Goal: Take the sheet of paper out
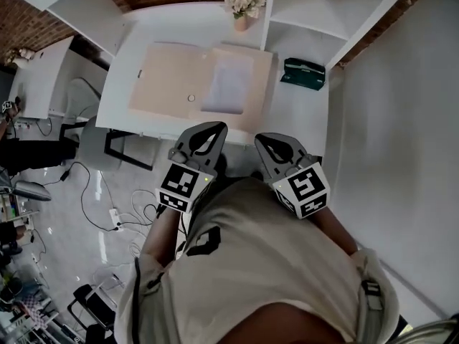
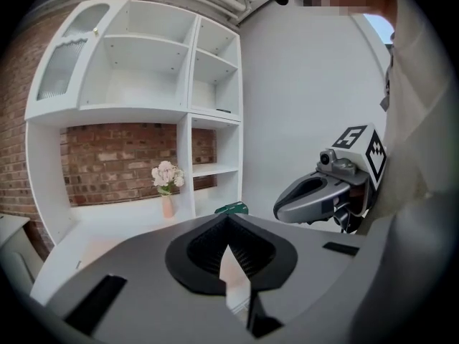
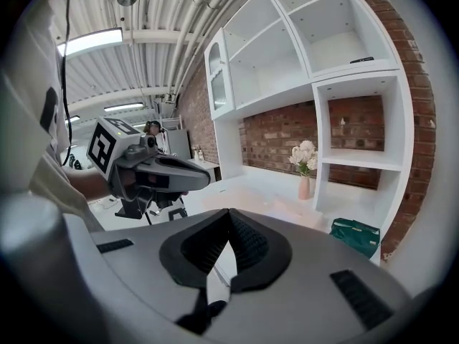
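Observation:
An open beige folder lies flat on the white desk. A pale sheet of paper rests on the folder's right half. My left gripper hangs shut and empty just in front of the desk's near edge, short of the folder. My right gripper is beside it, also shut with nothing between its jaws. In the left gripper view the left gripper points over the desk, with the right gripper to its right. The right gripper view shows the right gripper and the left gripper.
A pink vase of flowers stands at the back of the desk against the brick wall. A green box sits in the shelf bay at right. White shelves rise behind and beside the desk. Cables and chairs lie on the floor at left.

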`<act>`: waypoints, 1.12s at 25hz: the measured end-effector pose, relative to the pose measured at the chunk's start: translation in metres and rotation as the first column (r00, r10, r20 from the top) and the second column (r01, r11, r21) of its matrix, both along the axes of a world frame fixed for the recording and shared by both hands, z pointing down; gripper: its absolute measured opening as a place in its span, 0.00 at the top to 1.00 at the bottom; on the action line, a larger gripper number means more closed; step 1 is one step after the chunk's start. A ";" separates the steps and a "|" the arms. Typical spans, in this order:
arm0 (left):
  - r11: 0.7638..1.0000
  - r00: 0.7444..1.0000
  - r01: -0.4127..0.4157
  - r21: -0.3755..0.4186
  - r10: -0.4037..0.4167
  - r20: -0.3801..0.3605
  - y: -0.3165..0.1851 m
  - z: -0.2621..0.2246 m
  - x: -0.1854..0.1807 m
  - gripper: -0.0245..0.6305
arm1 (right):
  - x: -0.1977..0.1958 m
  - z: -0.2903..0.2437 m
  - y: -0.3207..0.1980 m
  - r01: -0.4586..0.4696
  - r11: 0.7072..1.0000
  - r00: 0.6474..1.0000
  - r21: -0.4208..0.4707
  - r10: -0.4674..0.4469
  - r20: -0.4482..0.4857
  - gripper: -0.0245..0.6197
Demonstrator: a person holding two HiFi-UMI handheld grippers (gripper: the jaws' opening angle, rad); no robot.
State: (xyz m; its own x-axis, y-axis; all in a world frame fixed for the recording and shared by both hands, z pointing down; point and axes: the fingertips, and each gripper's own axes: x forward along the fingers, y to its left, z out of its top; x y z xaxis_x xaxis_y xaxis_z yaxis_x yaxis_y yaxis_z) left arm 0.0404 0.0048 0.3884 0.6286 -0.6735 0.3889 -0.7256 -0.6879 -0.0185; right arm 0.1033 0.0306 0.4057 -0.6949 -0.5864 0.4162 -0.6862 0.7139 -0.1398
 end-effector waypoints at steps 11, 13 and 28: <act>0.985 0.991 0.132 -0.112 -0.130 0.019 -0.043 0.035 -0.126 0.94 | -0.077 0.018 -0.022 0.036 0.996 0.995 -0.086 -0.044 -0.094 0.93; 0.980 0.989 0.145 -0.135 -0.145 0.014 -0.055 0.044 -0.139 0.94 | -0.086 0.020 -0.028 0.028 0.995 0.993 -0.093 -0.038 -0.107 0.93; 0.964 0.999 -0.009 -0.265 0.020 0.039 -0.120 0.106 -0.136 0.94 | -0.137 0.033 -0.063 -0.007 0.990 0.989 -0.142 -0.014 -0.146 0.93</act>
